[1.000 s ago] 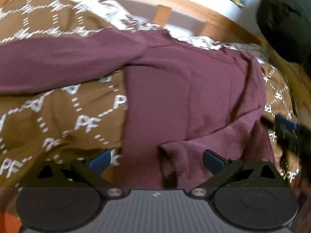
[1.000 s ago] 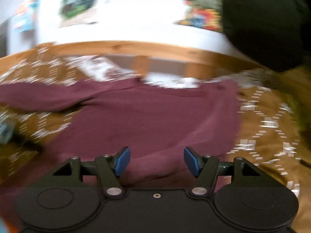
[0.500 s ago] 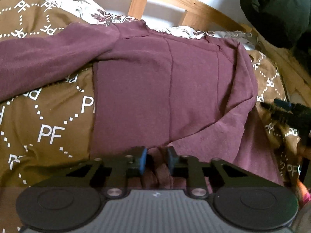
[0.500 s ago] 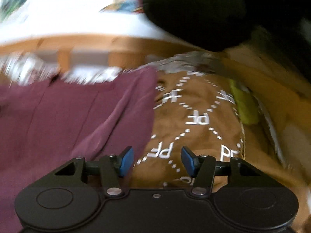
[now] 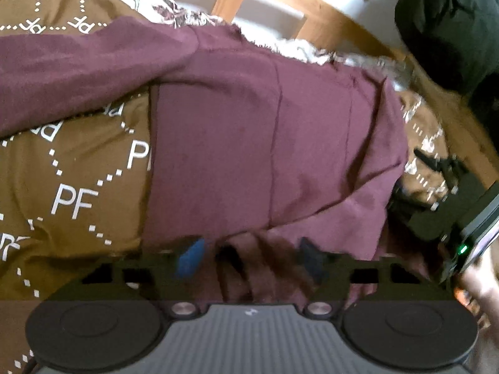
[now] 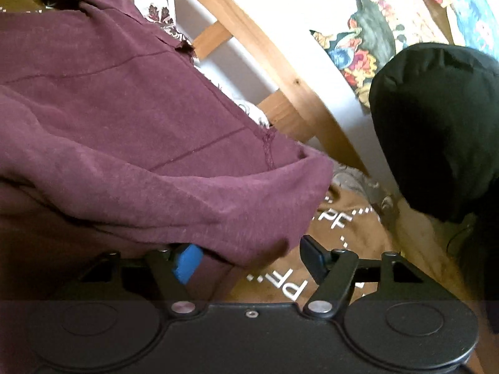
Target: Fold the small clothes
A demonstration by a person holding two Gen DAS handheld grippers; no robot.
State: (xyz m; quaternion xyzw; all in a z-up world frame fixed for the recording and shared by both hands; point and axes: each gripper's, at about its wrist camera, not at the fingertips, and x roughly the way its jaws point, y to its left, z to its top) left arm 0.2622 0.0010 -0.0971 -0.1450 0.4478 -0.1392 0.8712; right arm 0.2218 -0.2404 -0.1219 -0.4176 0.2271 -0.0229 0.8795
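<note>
**Garment spread ahead of both tongs, bed frame behind**

The garment (image 5: 249, 131) lies on the bedspread (image 5: 71, 187), ahead of the left tongs (image 5: 251, 258), one sleeve (image 5: 78, 71) reaching left. A folded edge drapes between the right tongs (image 6: 249, 258). Behind the garment runs the bed frame (image 6: 249, 37); right of it sits a pillow (image 6: 436, 131).

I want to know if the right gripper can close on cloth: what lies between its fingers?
In the right wrist view, the maroon shirt's folded edge droops between the open right gripper fingers, with brown PF-print blanket beneath.
</note>
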